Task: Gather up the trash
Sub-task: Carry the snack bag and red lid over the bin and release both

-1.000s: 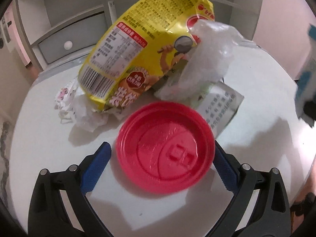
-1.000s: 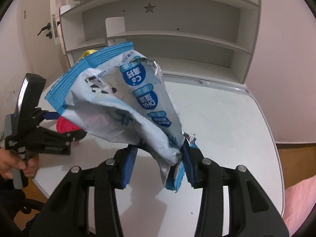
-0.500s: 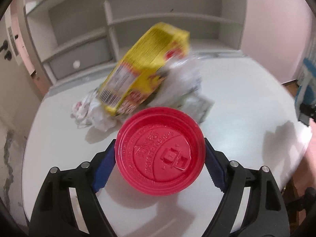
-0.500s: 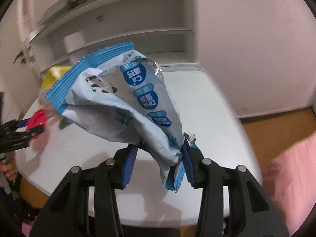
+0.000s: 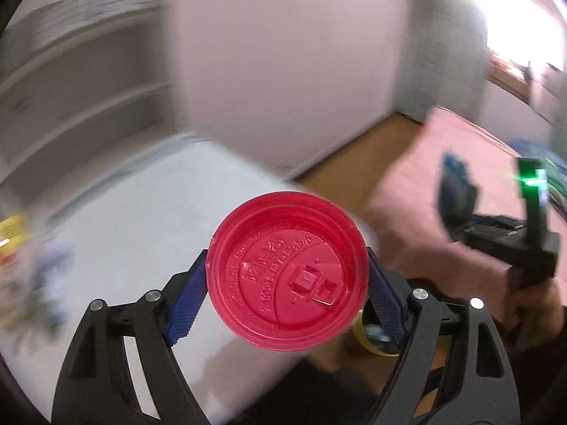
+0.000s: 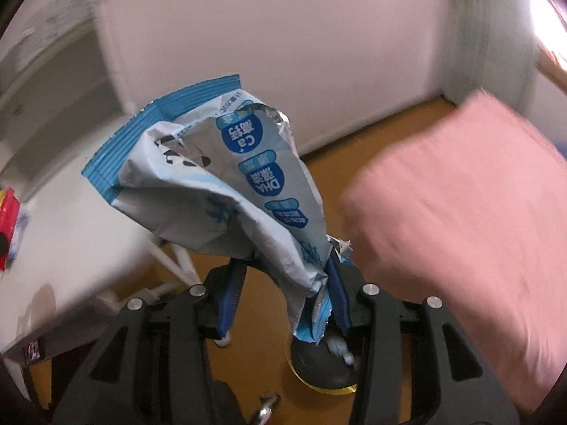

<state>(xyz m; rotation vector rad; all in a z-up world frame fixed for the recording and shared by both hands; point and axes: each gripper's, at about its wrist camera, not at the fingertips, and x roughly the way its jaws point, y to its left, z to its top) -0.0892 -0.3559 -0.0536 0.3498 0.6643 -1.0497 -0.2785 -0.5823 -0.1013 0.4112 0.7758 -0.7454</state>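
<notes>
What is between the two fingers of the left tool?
The red lid, clamped at its edges by the left tool, as the left wrist view shows.

one round red plastic cup lid is showing at the centre of the left wrist frame. one crumpled blue and white foil snack bag is sitting in the middle of the right wrist frame. two black grippers with blue pads are appearing: the left gripper at the lower centre, the right gripper at its frame's lower centre. one white table is lying at the left. one pink bed is filling the right. one dark round bin with a yellow rim is sitting at the bottom centre.
</notes>
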